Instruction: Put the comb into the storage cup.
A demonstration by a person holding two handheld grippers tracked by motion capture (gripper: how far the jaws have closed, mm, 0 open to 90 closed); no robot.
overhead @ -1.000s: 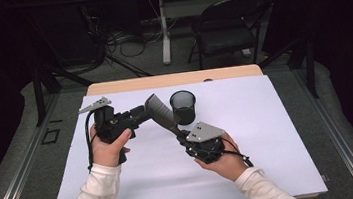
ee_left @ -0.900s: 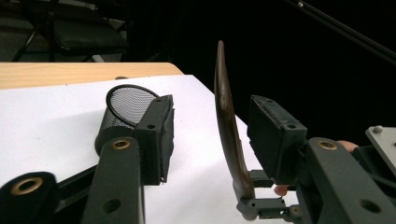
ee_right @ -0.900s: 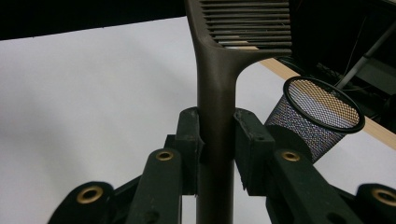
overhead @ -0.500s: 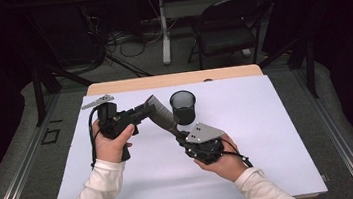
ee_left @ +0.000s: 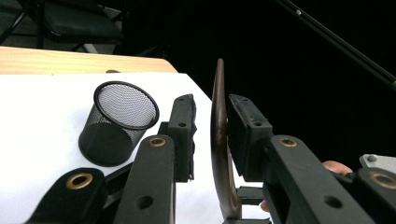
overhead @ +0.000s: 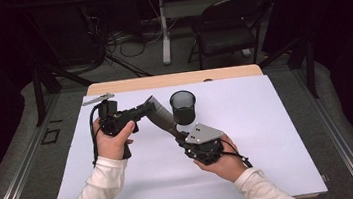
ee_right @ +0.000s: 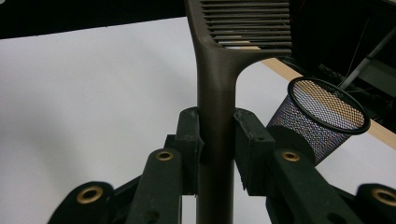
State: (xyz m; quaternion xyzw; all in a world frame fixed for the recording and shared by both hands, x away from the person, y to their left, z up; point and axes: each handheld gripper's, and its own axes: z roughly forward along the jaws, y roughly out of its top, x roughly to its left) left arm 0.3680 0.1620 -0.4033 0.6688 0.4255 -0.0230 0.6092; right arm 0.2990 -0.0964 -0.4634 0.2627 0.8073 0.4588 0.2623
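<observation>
Between the two grippers, above the white tabletop (overhead: 269, 134), a dark brown comb (overhead: 160, 115) hangs in the air. The right gripper (overhead: 177, 135) has its jaws pressed against the comb's handle from both sides — in the right gripper view the handle (ee_right: 215, 140) runs straight up between them and widens above into the row of teeth (ee_right: 250, 23). The left gripper (overhead: 148, 109) meets the comb at its toothed end. In the left gripper view the comb shows edge-on as a thin curved strip (ee_left: 218, 140) standing in the gap between the jaws; the jaws are part-way open, the one on the right of that view sits close against the comb, and a clear gap remains on the other side, so they do not grip it.

Just beyond the jaws of both grippers stands a black mesh cup (overhead: 183, 106), upright on the tabletop and close beside the comb — it lies to the left of the jaws in the left gripper view (ee_left: 119, 123) and to the right of the jaws in the right gripper view (ee_right: 322, 121). Each gripper is held in a hand with a white sleeve (overhead: 99, 189).
</observation>
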